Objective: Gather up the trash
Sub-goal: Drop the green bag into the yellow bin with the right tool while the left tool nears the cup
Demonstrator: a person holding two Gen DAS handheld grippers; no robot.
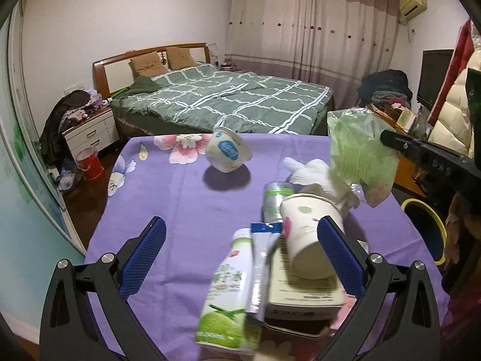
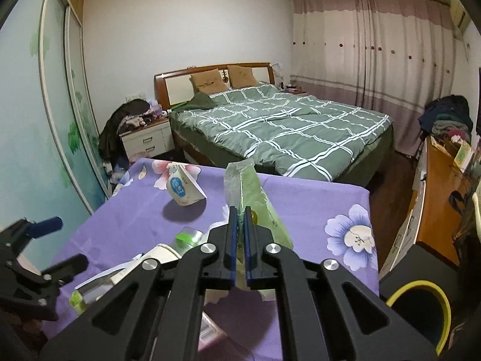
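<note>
- Trash lies in a heap at the near right of the desk [image 1: 180, 198], which wears a purple flowered cloth: a green-and-white drink bottle [image 1: 225, 294], a blue-and-silver sachet [image 1: 260, 258], a flat carton [image 1: 303, 297], and a paper cup [image 1: 306, 240] lying on its side on the carton.
- The left claw [image 1: 240, 249] stands wide, its blue pads to either side of the heap; the right-hand pad is at the paper cup's side, though whether it touches the cup cannot be told.
- The right claw [image 2: 239, 234] is pinched narrow on a green plastic bag [image 2: 252, 192], held up off the cloth; the left wrist view shows the same bag [image 1: 360, 156] hanging above the desk's right edge.
- Only the left wrist view shows the heap plainly; the right wrist view hides most of it behind its own linkage.
- Just behind the heap sit a clear container with a green label [image 1: 275, 198] and crumpled white tissue [image 1: 318, 174].
- Farther back, well apart from the heap, a white yogurt cup [image 1: 228, 152] rests tilted on the cloth, with bare cloth around it.
- Off the desk's right edge stands a dark bin with a yellow rim [image 2: 421, 303], near the held bag.
- Beyond the desk's far edge is a bed [image 2: 285, 126] with a green checked quilt.
</note>
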